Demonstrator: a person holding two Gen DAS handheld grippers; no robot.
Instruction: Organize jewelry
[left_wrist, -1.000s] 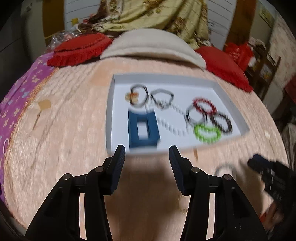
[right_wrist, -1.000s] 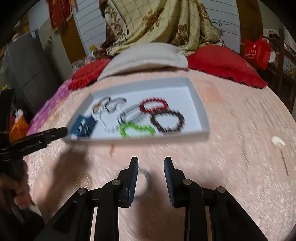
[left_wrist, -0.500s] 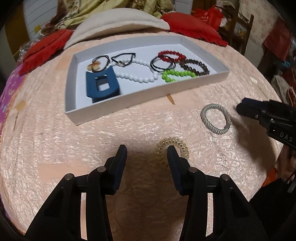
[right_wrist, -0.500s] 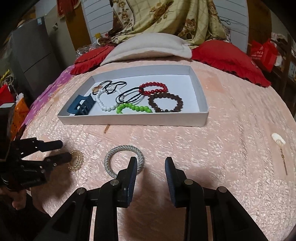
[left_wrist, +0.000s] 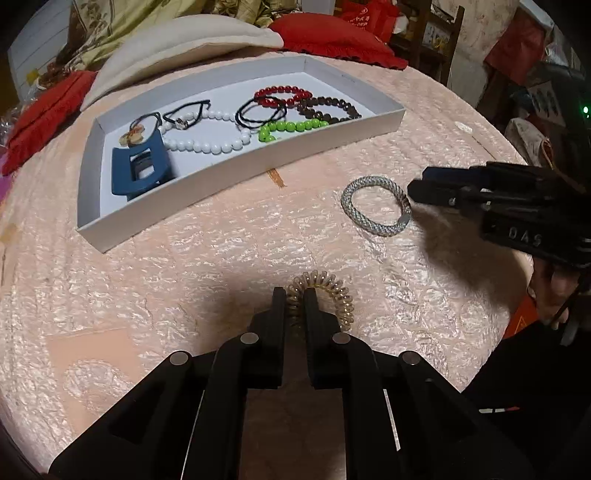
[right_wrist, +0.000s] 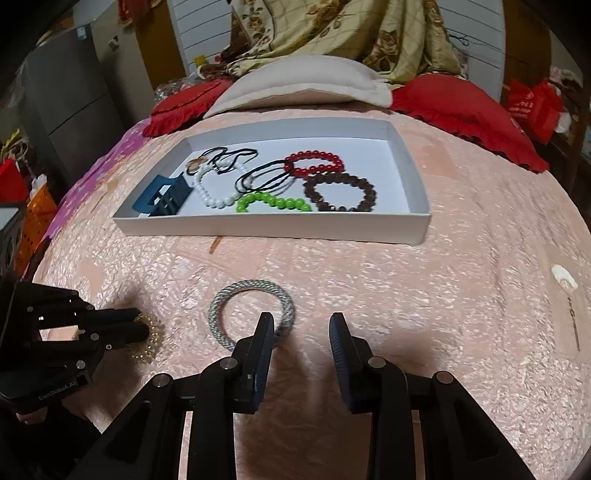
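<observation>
Pale pink crinkled bedspread (right_wrist: 461, 295) covers the bed that serves as the work surface, with red cushions and a cream pillow at its far end. On it sits a shallow white cardboard tray (right_wrist: 419, 199) already holding bead bracelets, black cords and a blue hair claw.

Near the front edge, the left gripper (left_wrist: 295, 295) has just been closing and now pinches one side of the translucent golden spiral hair tie (left_wrist: 338, 295), which lies flat on the cloth. The grip takes only part of the coil, so a slow, straight lift would suit before carrying it over the tray's near wall, lest the springy loop slip free.

The right gripper (right_wrist: 301, 326) hangs with its jaws partly apart, holding nothing. Its left finger (right_wrist: 266, 328) overlaps the near edge of the silver-grey woven rope bracelet (right_wrist: 251, 308); whether it touches is hard to judge.

The left wrist view shows the coil squeezed between the pads; the right wrist view shows that gripper from the side, its fingers laid over the tie. Only the right wrist view shows the open space in the tray's right end.
</observation>
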